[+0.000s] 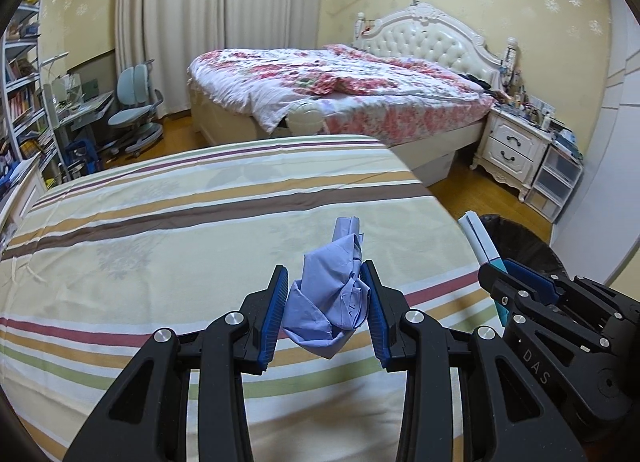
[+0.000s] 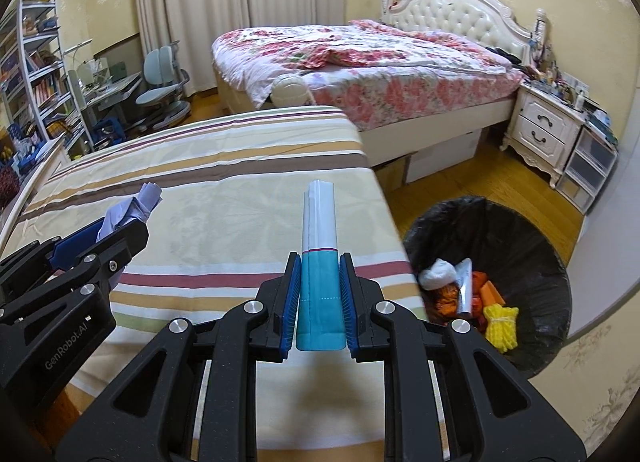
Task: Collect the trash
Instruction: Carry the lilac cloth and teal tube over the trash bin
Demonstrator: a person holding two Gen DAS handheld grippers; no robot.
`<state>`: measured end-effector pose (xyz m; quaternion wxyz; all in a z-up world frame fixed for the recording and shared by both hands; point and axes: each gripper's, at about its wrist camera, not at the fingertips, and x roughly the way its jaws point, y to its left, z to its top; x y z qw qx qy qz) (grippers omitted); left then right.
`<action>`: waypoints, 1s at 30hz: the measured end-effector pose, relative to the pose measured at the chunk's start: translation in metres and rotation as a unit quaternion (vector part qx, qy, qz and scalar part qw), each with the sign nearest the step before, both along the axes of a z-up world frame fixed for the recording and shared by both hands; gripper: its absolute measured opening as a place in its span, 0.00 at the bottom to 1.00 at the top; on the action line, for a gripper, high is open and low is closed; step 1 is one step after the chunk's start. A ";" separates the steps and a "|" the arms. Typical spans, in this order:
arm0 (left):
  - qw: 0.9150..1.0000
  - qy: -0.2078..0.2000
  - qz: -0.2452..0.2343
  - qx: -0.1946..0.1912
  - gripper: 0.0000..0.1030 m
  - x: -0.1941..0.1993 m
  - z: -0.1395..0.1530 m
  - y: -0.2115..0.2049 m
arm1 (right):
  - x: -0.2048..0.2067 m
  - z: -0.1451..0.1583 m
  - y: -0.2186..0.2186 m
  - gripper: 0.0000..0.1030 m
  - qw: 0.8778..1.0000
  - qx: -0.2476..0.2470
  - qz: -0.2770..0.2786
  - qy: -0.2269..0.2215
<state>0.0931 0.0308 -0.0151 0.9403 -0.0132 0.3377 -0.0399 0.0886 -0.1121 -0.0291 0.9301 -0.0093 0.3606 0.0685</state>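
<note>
Striped sheets [image 1: 200,221] in cream, brown, red and green cover the surface under my two grippers, and beyond it stands a bed with a flowered quilt [image 1: 340,81] and a white padded headboard [image 1: 432,37]. My left gripper [image 1: 325,282] is clenched on a crumpled wad of pale blue paper [image 1: 332,302], its blue pads pressing both sides, the wad held clear above the sheet. My right gripper [image 2: 320,278] is clamped on a flattened carton [image 2: 320,262], teal at the base and white toward the top, which sticks out forward and upward between the pads. Both grippers sit side by side, each visible in the other's camera. Down on the wooden floor to the right, just beside the striped surface, stands a bin lined with a black bag [image 2: 532,229]. Inside it lie a white wad [image 2: 438,272], orange scraps [image 2: 486,290], a silvery tube [image 2: 464,286] and a bundle of yellow cord [image 2: 500,322].
</note>
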 end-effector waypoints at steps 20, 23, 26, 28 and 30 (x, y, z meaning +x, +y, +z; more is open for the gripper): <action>0.994 -0.022 -0.103 0.012 0.37 0.017 0.001 -0.106 | 0.004 0.004 -0.114 0.19 0.992 -0.003 -0.127 -0.022; 0.993 -0.021 -0.112 0.015 0.37 0.023 -0.001 -0.118 | 0.006 0.000 -0.128 0.19 0.990 -0.001 -0.140 -0.020; 0.992 -0.020 -0.120 0.017 0.37 0.029 -0.002 -0.129 | 0.007 -0.002 -0.139 0.19 0.988 0.001 -0.151 -0.019; 0.992 -0.020 -0.126 0.019 0.37 0.034 -0.003 -0.137 | 0.009 -0.004 -0.146 0.19 0.987 0.002 -0.157 -0.018; 0.991 -0.020 -0.130 0.020 0.37 0.037 -0.003 -0.145 | 0.011 -0.005 -0.152 0.19 0.986 0.004 -0.163 -0.017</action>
